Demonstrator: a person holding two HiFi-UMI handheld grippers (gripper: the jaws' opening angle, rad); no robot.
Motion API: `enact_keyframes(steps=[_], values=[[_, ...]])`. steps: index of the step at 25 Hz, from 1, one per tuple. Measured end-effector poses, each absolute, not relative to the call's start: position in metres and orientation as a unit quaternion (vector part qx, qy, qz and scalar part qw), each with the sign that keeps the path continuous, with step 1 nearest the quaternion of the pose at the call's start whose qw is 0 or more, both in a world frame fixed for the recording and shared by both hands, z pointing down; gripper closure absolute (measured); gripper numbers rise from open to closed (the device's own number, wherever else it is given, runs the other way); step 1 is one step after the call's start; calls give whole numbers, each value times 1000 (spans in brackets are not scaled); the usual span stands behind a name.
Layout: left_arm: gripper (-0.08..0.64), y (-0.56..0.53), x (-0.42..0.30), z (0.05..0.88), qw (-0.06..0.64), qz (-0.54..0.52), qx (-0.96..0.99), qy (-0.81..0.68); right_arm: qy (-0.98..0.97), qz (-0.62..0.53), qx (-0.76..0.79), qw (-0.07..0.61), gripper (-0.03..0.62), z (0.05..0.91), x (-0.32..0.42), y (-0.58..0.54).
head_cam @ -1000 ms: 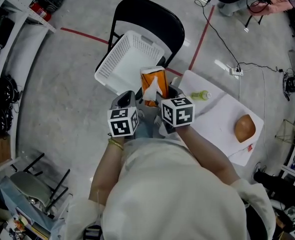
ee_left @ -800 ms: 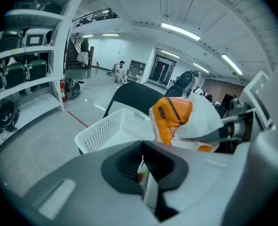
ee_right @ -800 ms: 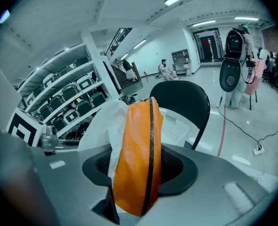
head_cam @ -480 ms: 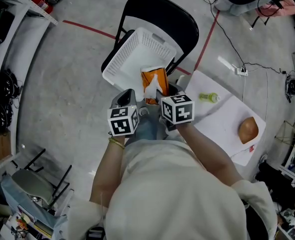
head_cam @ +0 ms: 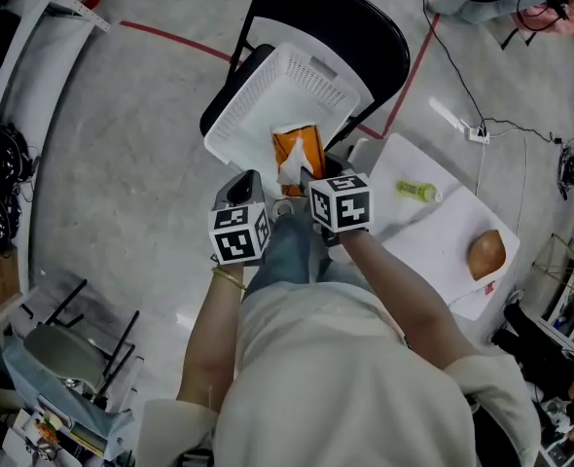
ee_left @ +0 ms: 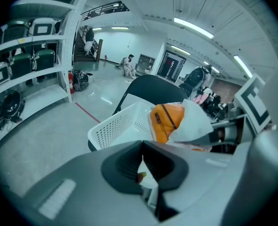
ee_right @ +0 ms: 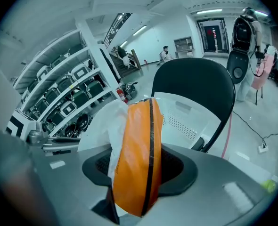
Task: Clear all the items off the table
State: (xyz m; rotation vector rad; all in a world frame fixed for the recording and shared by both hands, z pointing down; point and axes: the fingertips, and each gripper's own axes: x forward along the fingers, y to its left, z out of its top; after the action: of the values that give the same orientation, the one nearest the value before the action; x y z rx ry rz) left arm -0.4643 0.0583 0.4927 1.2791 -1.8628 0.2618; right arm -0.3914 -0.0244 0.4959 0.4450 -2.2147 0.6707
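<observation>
The right claw pinches the soft orange tissue packet mid-body above the white perforated plastic basket (probably light, squashy, slippery film); the left claw is closed, empty.

Lower end of the orange pack vanishes behind the right gripper. Seat of the chair hidden under the white basket. Small yellow-green thing on the table: too small to name.
</observation>
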Motion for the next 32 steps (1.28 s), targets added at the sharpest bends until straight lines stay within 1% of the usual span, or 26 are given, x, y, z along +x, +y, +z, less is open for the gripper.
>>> enact_keyframes(steps=[19,32], values=[[551,45,-500,550,460,99,475,-744,-847,272,142,434,380,569,-445,-29],[551,38,-512,565,466,94,473,-742,-834,275,135,460,379,605,-458,-27]])
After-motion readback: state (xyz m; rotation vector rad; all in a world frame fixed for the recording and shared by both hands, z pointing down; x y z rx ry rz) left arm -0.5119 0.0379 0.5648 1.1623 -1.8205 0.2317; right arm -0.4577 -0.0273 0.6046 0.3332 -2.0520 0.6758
